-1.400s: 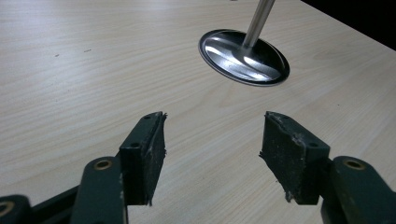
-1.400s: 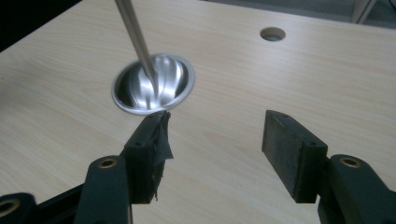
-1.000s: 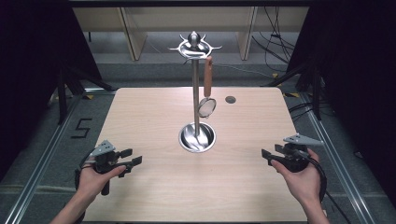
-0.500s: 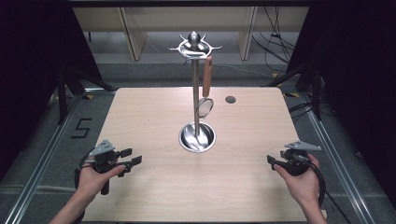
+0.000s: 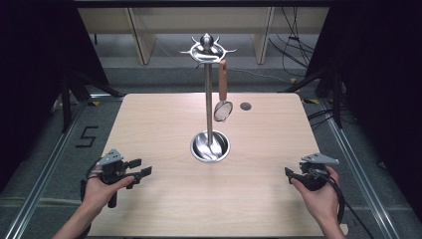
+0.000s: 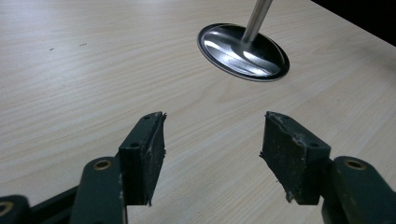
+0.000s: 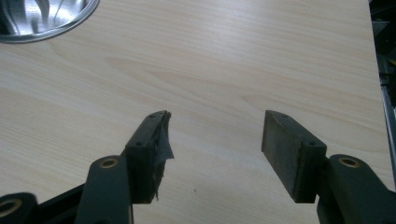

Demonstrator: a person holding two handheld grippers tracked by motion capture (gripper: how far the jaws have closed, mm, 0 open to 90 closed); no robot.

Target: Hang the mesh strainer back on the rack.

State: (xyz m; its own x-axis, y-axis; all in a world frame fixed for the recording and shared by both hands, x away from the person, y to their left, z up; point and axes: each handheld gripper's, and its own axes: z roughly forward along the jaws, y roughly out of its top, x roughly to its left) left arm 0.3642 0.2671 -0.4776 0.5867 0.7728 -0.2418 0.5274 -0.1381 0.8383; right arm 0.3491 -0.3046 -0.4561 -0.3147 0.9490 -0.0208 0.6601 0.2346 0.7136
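Both grippers rest empty on the worktop (image 5: 164, 209), jaws apart: left gripper (image 5: 141, 168), right gripper (image 5: 288, 173). Between and beyond them stands the stand (image 5: 209, 99), strainer (image 5: 222, 110) hanging.

Stand pole (image 6: 258, 14): cut off by top edge in left gripper view; hooks, strainer out of frame.
Stand base (image 7: 42, 16): in right gripper view only a rim arc at 11 o'clock, rest past top-left edge.
Dark disc (image 5: 245, 106): on table, 1 o'clock of the stand; too small to ID.
Forearms: cut by bottom edge, high view.
Strainer mesh (image 5: 223, 111): too small to tell detail.
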